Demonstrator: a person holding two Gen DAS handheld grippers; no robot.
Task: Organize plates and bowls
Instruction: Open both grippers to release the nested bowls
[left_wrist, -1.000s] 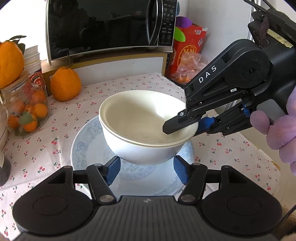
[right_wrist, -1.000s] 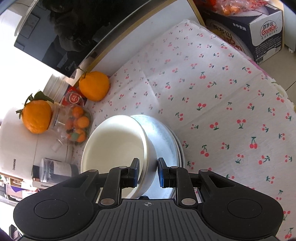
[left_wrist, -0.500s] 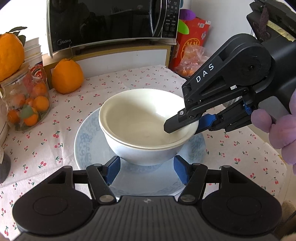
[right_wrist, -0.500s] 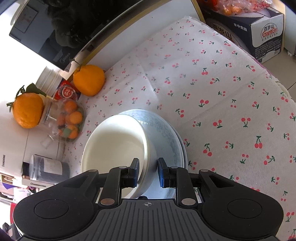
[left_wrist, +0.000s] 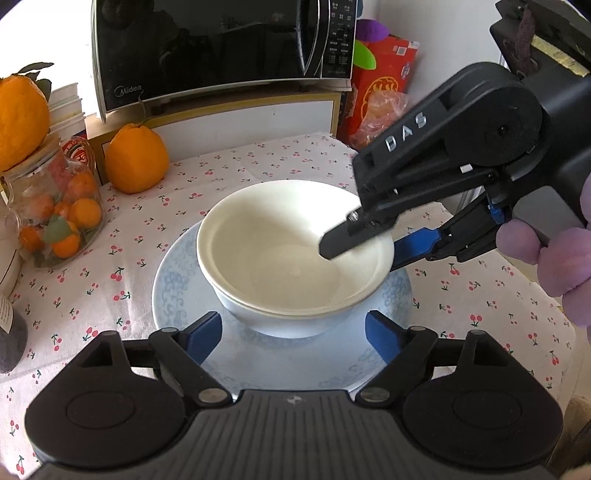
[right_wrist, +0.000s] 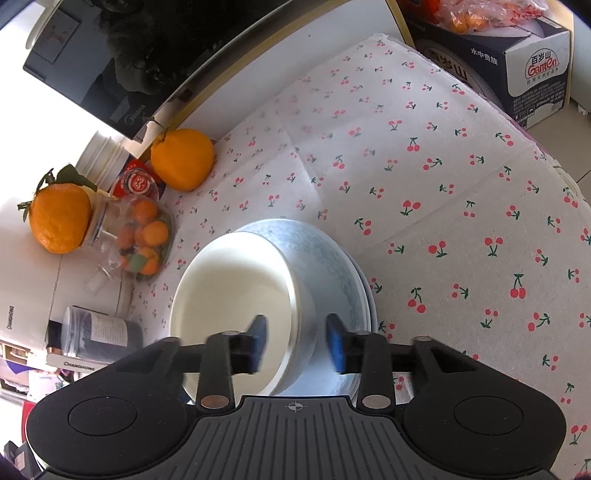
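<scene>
Right wrist view shows the right gripper (right_wrist: 295, 341) with its blue-padded jaws spread apart, one finger inside and one outside the near wall of the round cream-white glazed ceramic bowl (right_wrist: 236, 295). The pads look blurred, so whether either one touches the rim I cannot tell. From the left wrist view, the left gripper (left_wrist: 291, 334) is also wide open, holding nothing, its pads low on either side of the bowl's foot and apart from it. The bowl sits upright at the centre of a pale blue patterned ceramic plate (left_wrist: 173, 280), which lies flat on the cherry-print tablecloth (left_wrist: 110, 266). Both pieces are probably stiff, fairly heavy, slick-glazed and breakable. The bowl's thin rim is the natural place to pinch, squarely and firmly; the plate offers only its low outer edge.
</scene>
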